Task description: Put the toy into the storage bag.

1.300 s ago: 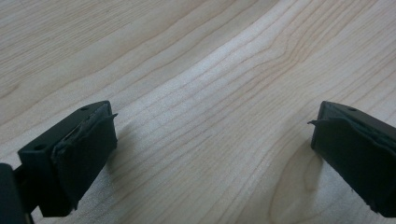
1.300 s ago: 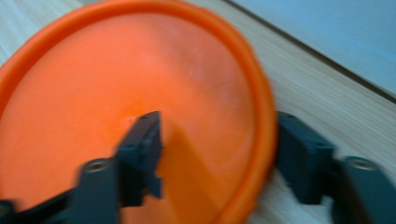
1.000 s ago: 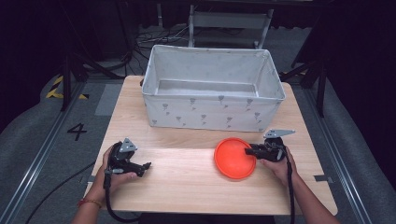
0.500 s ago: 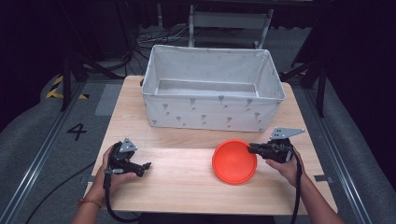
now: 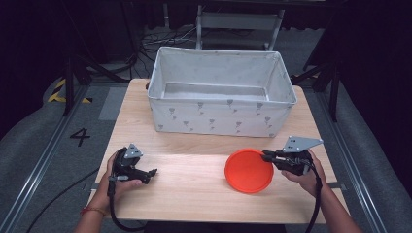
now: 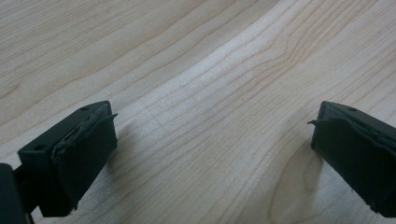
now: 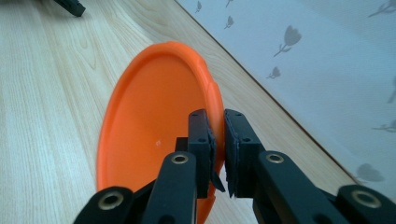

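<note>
You are pinching the rim of the orange plate in your right gripper, near the fabric bin, left gripper open wide; this thin hold is risking a slip.

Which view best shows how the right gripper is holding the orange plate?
The right gripper view: the right gripper has its jaws pinched on the orange plate's rim, one each side. The high view shows the plate tilted beside the fabric bin, the grip itself tiny. The left gripper view faces the bare table.
</note>
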Demonstrator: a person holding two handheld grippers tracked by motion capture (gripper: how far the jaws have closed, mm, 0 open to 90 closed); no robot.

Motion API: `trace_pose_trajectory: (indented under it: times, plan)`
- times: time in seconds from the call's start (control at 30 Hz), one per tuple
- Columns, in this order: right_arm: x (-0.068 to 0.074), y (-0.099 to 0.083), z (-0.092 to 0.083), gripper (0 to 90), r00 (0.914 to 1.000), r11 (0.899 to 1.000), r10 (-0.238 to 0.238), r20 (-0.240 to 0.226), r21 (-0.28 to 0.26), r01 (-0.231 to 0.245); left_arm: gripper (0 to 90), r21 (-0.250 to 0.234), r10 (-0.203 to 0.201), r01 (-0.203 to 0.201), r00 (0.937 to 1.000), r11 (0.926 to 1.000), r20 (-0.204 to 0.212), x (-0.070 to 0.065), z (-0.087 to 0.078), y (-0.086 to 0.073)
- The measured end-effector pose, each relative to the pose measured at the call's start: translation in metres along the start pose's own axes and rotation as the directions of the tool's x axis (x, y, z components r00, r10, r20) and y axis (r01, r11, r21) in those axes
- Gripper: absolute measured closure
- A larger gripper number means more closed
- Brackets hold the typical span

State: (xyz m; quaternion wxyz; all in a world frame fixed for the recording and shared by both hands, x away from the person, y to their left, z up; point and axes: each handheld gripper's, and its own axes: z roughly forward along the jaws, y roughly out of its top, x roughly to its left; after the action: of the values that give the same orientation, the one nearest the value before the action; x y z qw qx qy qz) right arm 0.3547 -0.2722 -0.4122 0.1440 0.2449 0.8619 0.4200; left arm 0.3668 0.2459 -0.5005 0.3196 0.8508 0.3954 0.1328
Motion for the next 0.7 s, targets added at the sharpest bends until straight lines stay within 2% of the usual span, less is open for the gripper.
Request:
trace_pose_trajectory:
  times: [0.23, 0.5, 0.7]
  plan:
    - [0.000, 0.004, -0.020, 82.3, 0.9996, 1.000, -0.017, 0.025, -0.015, 0.017, 0.5, 0.000, 0.000, 0.000, 1.0000, 1.0000, 0.000, 0.000, 0.000, 0.000]
    - [0.002, 0.009, -0.037, 82.4, 0.9968, 0.999, -0.051, 0.061, -0.001, 0.051, 0.5, 0.001, 0.001, -0.001, 1.0000, 1.0000, 0.000, 0.000, 0.000, 0.000]
    - [-0.001, 0.014, -0.052, 82.4, 0.9955, 0.999, -0.045, 0.083, -0.023, 0.047, 0.5, 0.000, 0.000, 0.000, 1.0000, 1.0000, 0.000, 0.000, 0.000, 0.000]
